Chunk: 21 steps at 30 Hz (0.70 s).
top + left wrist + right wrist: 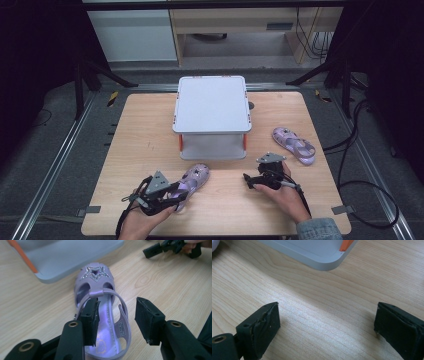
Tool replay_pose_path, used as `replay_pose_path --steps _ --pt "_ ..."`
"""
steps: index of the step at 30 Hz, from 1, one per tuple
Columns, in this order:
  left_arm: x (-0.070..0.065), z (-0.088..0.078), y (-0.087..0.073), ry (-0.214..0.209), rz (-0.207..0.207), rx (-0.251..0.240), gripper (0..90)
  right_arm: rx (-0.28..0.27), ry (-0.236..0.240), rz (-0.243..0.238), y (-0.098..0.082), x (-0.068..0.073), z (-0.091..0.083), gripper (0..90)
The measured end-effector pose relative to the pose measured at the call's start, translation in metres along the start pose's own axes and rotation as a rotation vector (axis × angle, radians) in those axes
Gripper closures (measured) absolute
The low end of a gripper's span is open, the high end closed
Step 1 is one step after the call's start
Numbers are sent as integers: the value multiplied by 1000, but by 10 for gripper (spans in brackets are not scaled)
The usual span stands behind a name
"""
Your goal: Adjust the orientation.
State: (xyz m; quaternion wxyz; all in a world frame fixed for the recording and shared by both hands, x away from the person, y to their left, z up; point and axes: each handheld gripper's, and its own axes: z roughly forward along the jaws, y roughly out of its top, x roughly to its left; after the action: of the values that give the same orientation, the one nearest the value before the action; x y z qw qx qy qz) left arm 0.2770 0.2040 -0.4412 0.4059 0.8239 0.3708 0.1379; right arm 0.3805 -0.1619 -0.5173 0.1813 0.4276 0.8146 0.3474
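while my left gripper [116,315] sits over the heel of the purple sandal [101,312], its jaws stand apart, one pad inside the heel strap and the other outside it, neither pressing. the sandal lies flat on the wooden table [150,135], toe just beside the grey stand [212,117]. my right gripper [327,322] rests spread wide over bare wood. a second sandal [294,145] lies right of the stand.

— Where's the left hand-held gripper [176,196]?
— At the heel of the near purple sandal [194,178], before the grey stand [212,117].
— The other sandal [294,145]?
— Right of the stand, past the right hand-held gripper [248,180].
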Motion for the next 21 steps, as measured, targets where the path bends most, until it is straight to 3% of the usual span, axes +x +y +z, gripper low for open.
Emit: replay_pose_path --steps 7,10,14,19,21 --pt "21 4 1 40 2 12 589 0 0 0 0 0 0 66" --pt "29 17 -4 39 2 56 597 0 0 0 0 0 0 66" --pt "32 25 -9 45 3 75 602 0 0 0 0 0 0 66" --pt "35 32 -12 31 -2 94 721 0 0 0 0 0 0 66" --pt "35 32 -11 47 2 94 753 0 0 0 0 0 0 66"
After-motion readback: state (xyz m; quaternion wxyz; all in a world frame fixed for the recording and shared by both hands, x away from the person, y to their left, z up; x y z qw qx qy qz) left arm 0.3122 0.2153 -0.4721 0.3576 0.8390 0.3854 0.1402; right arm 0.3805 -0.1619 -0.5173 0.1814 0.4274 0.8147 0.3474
